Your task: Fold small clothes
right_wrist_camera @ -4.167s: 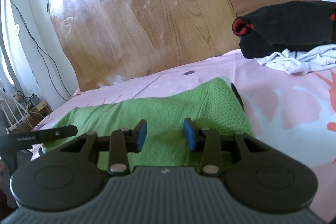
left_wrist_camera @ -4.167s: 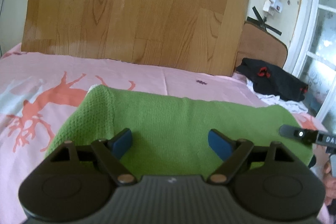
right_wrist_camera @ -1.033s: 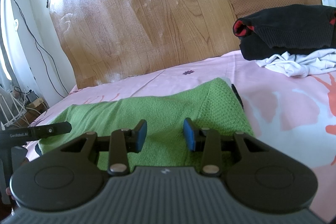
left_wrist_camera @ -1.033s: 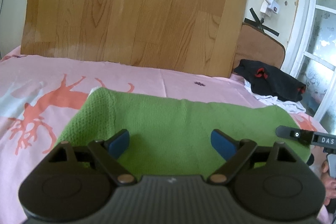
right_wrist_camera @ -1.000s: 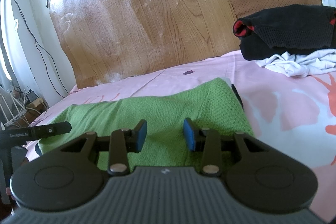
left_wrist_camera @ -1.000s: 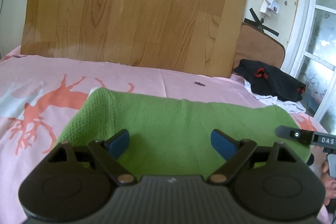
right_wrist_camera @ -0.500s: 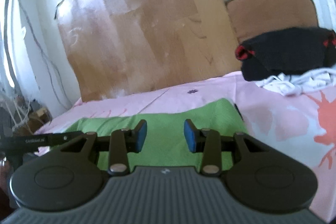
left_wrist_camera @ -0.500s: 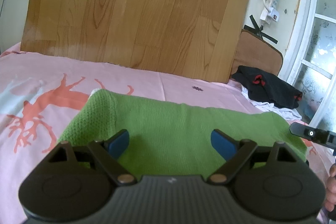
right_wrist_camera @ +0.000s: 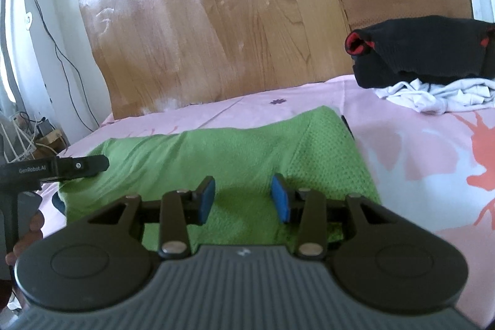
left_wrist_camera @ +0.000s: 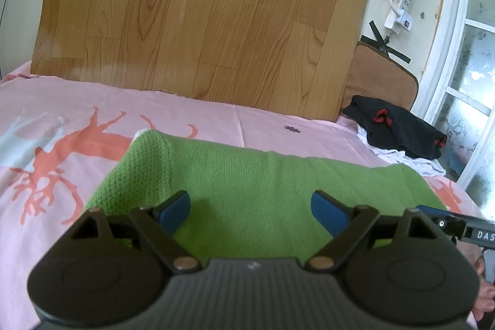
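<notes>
A green knitted garment [left_wrist_camera: 247,172] lies folded into a long band across the pink bed sheet [left_wrist_camera: 62,119]. My left gripper [left_wrist_camera: 252,212] hovers over its left half, jaws wide open and nothing between the blue pads. My right gripper [right_wrist_camera: 243,200] hangs over the garment's [right_wrist_camera: 216,153] right end. Its jaws are half apart and opening, and the pads press on nothing, with the cloth lying below them. Each gripper's black finger shows at the edge of the other view: the right gripper [left_wrist_camera: 464,229] and the left gripper [right_wrist_camera: 62,167].
A black garment with red trim [right_wrist_camera: 423,51] sits on crumpled white cloth [right_wrist_camera: 433,95] at the bed's far right corner. A wood-pattern board [left_wrist_camera: 201,20] and a brown cushion [left_wrist_camera: 380,76] lean on the wall behind. Cables and clutter [right_wrist_camera: 34,138] sit off the bed's left side.
The right wrist view tipped up for a moment and came back down over the garment. The left gripper stayed where it was, and the green garment has not shifted.
</notes>
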Tool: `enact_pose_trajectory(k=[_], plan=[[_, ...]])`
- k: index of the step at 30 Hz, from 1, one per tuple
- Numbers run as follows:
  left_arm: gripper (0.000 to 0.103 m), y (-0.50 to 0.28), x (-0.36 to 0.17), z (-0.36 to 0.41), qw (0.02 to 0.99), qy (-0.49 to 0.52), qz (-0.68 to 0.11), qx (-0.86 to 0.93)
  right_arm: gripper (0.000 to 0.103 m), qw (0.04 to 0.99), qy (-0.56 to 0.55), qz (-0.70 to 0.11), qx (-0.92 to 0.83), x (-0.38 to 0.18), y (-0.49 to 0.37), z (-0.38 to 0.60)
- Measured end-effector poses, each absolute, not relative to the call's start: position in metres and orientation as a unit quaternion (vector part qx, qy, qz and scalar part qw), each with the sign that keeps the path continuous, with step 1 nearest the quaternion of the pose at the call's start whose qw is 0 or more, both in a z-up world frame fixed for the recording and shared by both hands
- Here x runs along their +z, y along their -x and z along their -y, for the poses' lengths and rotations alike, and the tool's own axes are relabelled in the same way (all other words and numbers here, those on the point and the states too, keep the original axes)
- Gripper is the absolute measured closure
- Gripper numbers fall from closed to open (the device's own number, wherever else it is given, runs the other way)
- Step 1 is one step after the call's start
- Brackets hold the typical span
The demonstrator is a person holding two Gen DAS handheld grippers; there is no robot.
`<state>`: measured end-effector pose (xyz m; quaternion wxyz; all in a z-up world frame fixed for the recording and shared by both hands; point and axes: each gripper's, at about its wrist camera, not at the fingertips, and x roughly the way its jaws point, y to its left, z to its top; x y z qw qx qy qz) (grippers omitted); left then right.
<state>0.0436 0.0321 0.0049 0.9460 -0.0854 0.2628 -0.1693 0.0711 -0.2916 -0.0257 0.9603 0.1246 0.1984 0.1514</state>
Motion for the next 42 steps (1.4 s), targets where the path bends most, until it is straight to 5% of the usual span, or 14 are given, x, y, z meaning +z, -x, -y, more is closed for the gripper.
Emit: enact_pose_trajectory(k=[6,22,27,31,40,42], plan=[[0.014,-0.044,0.005,-0.032,0.946,0.085,-0.265,-0.169,0.049,0.960,-0.112,-0.200,0.159,-0.024,-0.070,0.286],[0.012,-0.046,0.005,-0.033,0.945,0.084,-0.269,-0.163,0.049,0.960,-0.126,-0.195,0.159,-0.023,-0.065,0.287],[0.015,-0.040,0.008,-0.040,0.949,0.104,-0.245,-0.170,0.049,0.964,-0.190,-0.139,0.125,-0.008,-0.041,0.318],[0.027,-0.040,0.010,-0.042,0.945,0.116,-0.242,-0.185,0.047,0.952,-0.244,-0.157,0.093,-0.007,-0.042,0.351],[0.083,-0.049,0.023,-0.015,0.918,0.129,-0.277,-0.252,0.044,0.909,-0.314,-0.247,0.121,-0.035,-0.072,0.361],[0.084,-0.052,0.024,-0.005,0.919,0.113,-0.278,-0.254,0.044,0.908,-0.300,-0.263,0.125,-0.036,-0.078,0.356]])
